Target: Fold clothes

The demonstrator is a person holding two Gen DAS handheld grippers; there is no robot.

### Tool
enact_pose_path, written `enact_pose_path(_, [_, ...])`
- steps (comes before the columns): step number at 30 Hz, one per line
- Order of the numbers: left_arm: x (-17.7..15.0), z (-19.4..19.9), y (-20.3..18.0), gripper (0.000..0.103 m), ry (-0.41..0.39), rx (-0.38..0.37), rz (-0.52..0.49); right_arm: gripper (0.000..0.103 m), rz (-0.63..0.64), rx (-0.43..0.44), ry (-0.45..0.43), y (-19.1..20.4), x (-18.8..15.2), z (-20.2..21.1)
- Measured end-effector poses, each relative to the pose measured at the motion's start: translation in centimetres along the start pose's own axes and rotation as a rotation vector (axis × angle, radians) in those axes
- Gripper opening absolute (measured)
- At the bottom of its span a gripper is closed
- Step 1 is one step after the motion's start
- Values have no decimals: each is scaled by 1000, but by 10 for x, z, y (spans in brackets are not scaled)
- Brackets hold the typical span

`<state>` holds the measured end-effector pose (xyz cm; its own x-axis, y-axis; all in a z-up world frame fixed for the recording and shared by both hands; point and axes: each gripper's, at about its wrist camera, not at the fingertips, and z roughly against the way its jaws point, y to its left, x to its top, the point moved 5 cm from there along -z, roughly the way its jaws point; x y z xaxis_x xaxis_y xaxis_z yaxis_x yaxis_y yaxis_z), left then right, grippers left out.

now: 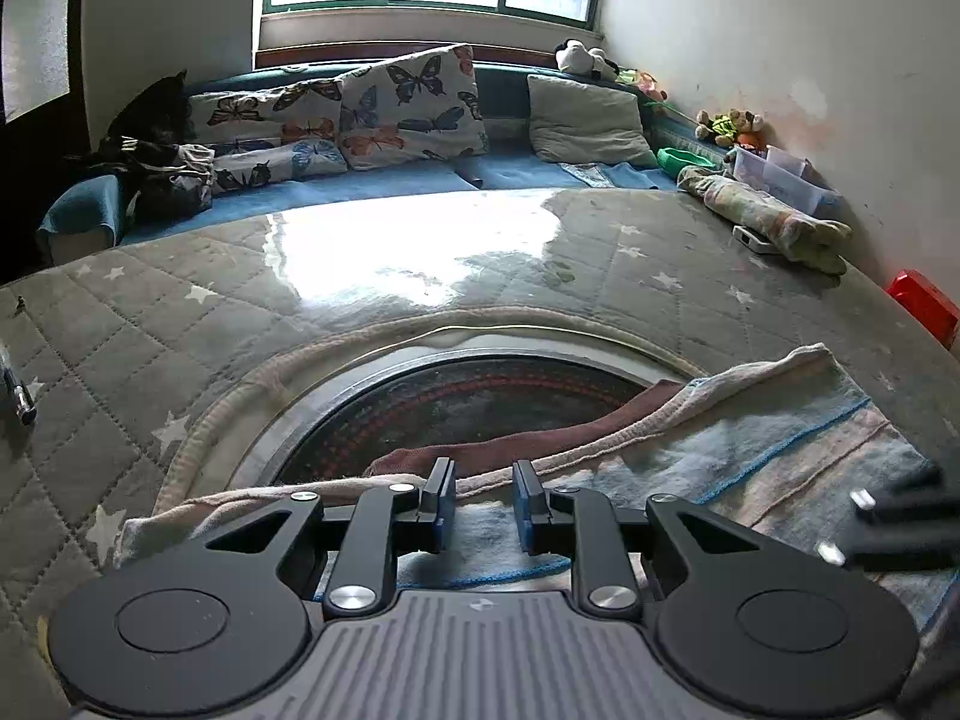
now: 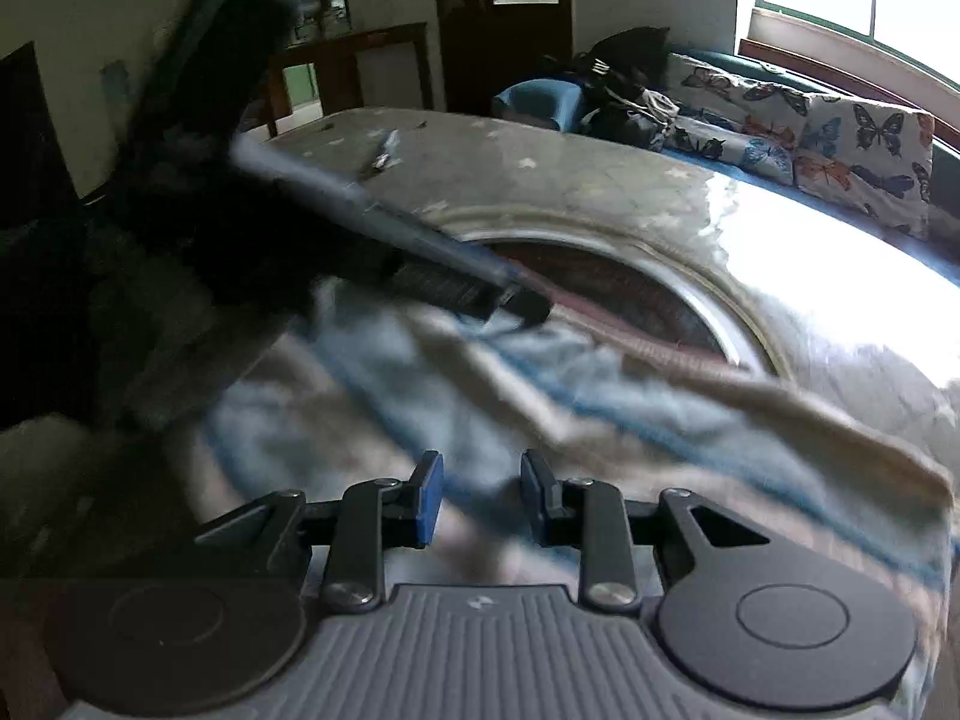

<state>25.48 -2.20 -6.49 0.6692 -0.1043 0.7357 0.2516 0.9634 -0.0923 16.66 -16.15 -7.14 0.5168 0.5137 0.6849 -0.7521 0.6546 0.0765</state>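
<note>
A pale cloth with light blue patches and blue stitched lines (image 1: 750,450) lies partly folded on the quilted table cover, with a brown-pink cloth edge (image 1: 528,438) under its far side. My left gripper (image 1: 483,504) is open, its blue pads just above the cloth's near part. The right gripper shows blurred at the right edge (image 1: 900,522). In the right wrist view my right gripper (image 2: 480,498) is open over the same cloth (image 2: 420,414), which is blurred. The left gripper (image 2: 516,300) reaches in from the left over the cloth's far edge.
A round dark inset with a metal rim (image 1: 480,396) sits in the table middle. A grey star-pattern cover (image 1: 150,330) spreads around it. Butterfly cushions (image 1: 408,102), a rolled cloth (image 1: 774,216) and a red box (image 1: 924,303) lie beyond. A pen (image 1: 21,402) is at left.
</note>
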Motion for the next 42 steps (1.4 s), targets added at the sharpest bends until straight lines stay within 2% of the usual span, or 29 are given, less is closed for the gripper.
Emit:
enact_pose_path(6, [-1, 2, -2, 23, -9, 29, -7, 31, 16, 31, 4, 24, -27, 27])
enact_pose_path(9, [-3, 16, -2, 24, -29, 49, 2, 31, 4, 52, -4, 31, -36, 41])
enact_pose_path(14, [-19, 54, -2, 24, -70, 61, -19, 32, -105, -32, -87, 7, -40, 69])
enact_pose_path(17, [-37, 74, -1, 24, -76, 83, -39, 32, -195, -148, -130, -21, -51, 87])
enact_pose_path(25, [-92, 113, 8, 24, -53, 136, -51, 32, -359, -294, -109, -64, -96, 113])
enact_pose_path(27, [-99, 120, 11, 24, -60, 142, -39, 32, -383, -290, -116, -67, -103, 115])
enact_pose_path(36, [-108, 136, 24, 25, -83, 186, 20, 32, -321, -339, -139, -60, -90, 114])
enact_pose_path(39, [-112, 141, 31, 26, -92, 200, 70, 32, -304, -324, -140, -59, -87, 109])
enact_pose_path(42, [-115, 143, 36, 33, -93, 225, 109, 33, -305, -322, -124, -61, -90, 101])
